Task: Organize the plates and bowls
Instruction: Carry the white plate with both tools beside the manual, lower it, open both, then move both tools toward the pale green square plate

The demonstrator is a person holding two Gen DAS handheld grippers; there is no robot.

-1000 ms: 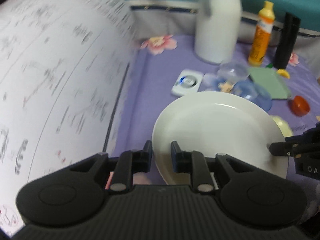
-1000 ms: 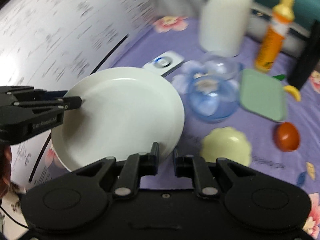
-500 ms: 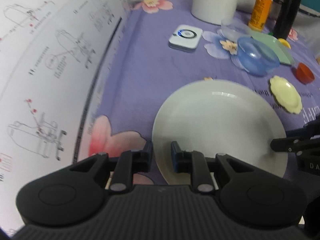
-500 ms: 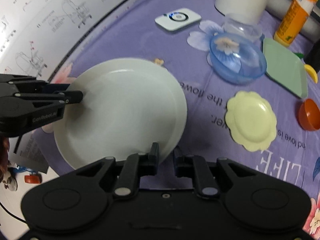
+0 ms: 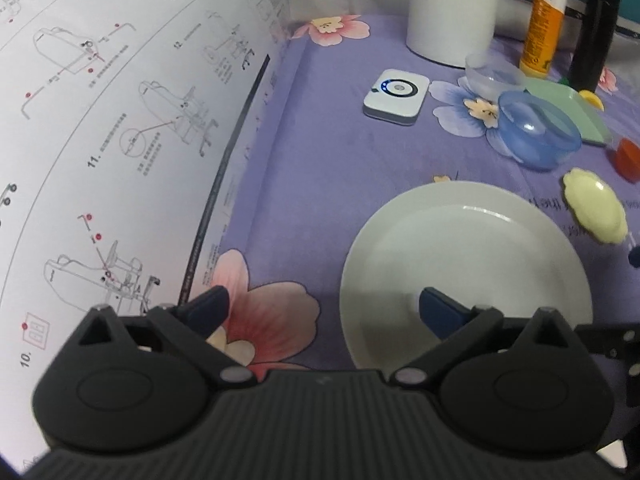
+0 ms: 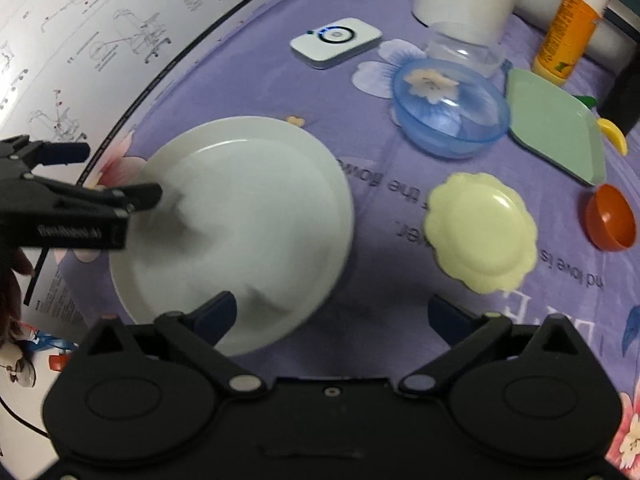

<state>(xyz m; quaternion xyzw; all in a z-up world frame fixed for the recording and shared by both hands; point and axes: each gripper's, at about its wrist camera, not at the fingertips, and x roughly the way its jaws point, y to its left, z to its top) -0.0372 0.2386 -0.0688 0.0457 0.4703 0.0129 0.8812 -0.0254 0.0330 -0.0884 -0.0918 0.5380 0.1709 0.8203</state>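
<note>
Holding both tools with their jaws spread wide, I have just let go of the white plate [image 6: 240,216]: half a second ago each one was pinched on its rim, and now my left gripper [image 5: 324,306] straddles the near left edge with one finger over the cloth and one over the plate, while my right gripper [image 6: 332,314] stands apart around the opposite edge, clamped on nothing. The plate rests flat on the purple flowered cloth [image 5: 320,152], beside the big sheet of assembly diagrams [image 5: 120,100], so I judge this placement done and the plate ready to serve as the base of a stack. Counting outward from it, I see one scalloped yellow dish [image 6: 480,232] just beside it, one blue bowl [image 6: 448,108], one clear bowl [image 6: 464,50] touching the blue one behind, one green square plate [image 6: 556,124] and one small orange bowl [image 6: 610,216], all still scattered and apart from the white plate. Not for sorting, I think: one white remote-like device [image 6: 336,42], one white cylinder [image 5: 454,8], one orange bottle [image 5: 546,16] and one black upright object [image 5: 594,36].
</note>
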